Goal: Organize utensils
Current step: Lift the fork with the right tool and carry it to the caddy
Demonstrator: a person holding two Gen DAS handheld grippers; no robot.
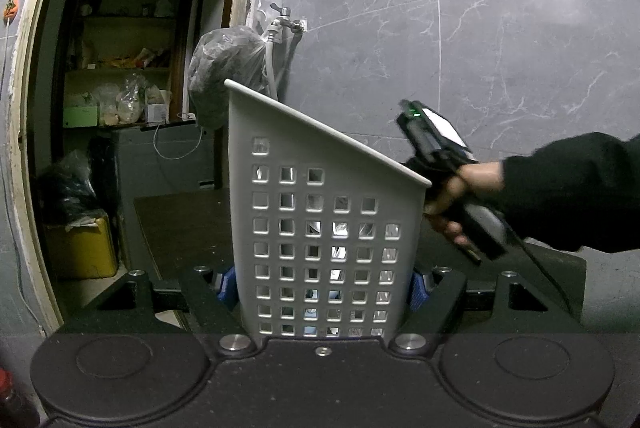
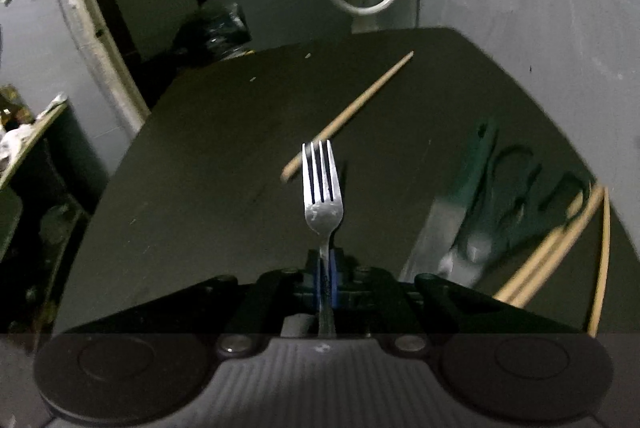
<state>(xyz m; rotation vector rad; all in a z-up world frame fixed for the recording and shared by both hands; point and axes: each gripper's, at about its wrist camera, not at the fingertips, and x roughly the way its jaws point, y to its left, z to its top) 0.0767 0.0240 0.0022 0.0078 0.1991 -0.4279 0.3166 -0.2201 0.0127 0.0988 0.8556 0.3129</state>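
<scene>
The left gripper (image 1: 320, 288) clamps a white perforated plastic utensil basket (image 1: 320, 211) upright. The right gripper (image 2: 325, 276) pinches a silver metal fork (image 2: 320, 183) above the dark table (image 2: 208, 163), wooden chopsticks (image 2: 348, 113) lying beyond, open surface leftward.

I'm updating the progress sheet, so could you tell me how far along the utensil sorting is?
Done: the left gripper grips the white perforated holder; whatever is inside can't be identified. In hand: the right gripper is shut on a fork. Left: a chopstick, further chopsticks and blurred dark-handled utensils on the table.
</scene>
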